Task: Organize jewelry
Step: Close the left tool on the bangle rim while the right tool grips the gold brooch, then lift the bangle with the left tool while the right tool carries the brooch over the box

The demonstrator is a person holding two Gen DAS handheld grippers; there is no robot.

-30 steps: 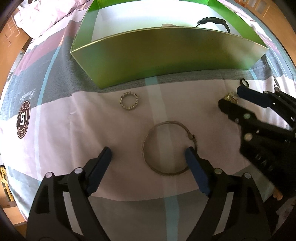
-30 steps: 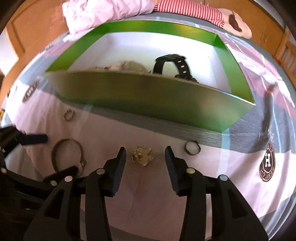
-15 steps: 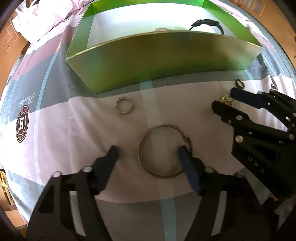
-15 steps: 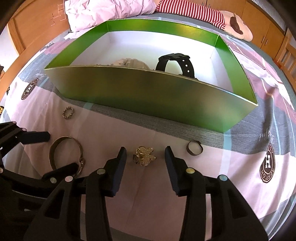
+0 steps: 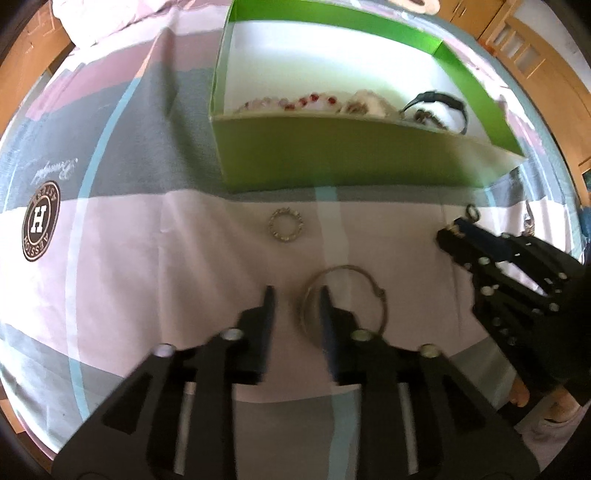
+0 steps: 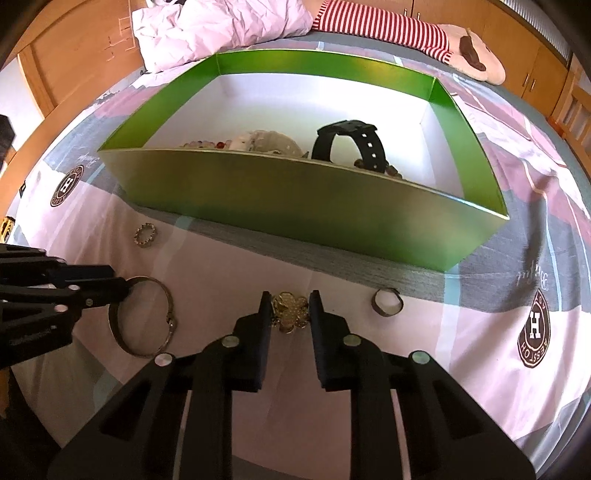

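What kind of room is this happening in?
Most likely a bedroom: the green box sits on a patterned bedsheet, a crumpled pink duvet lies behind it, and wooden wardrobe doors line the far wall.

A bed (image 6: 498, 369) with a pink and grey striped sheet carries a green box (image 6: 295, 206). In front of the box lie a beaded ring (image 6: 145, 235), a wire bangle (image 6: 147, 321), a gold flower brooch (image 6: 290, 312) and a dark band ring (image 6: 386, 302).
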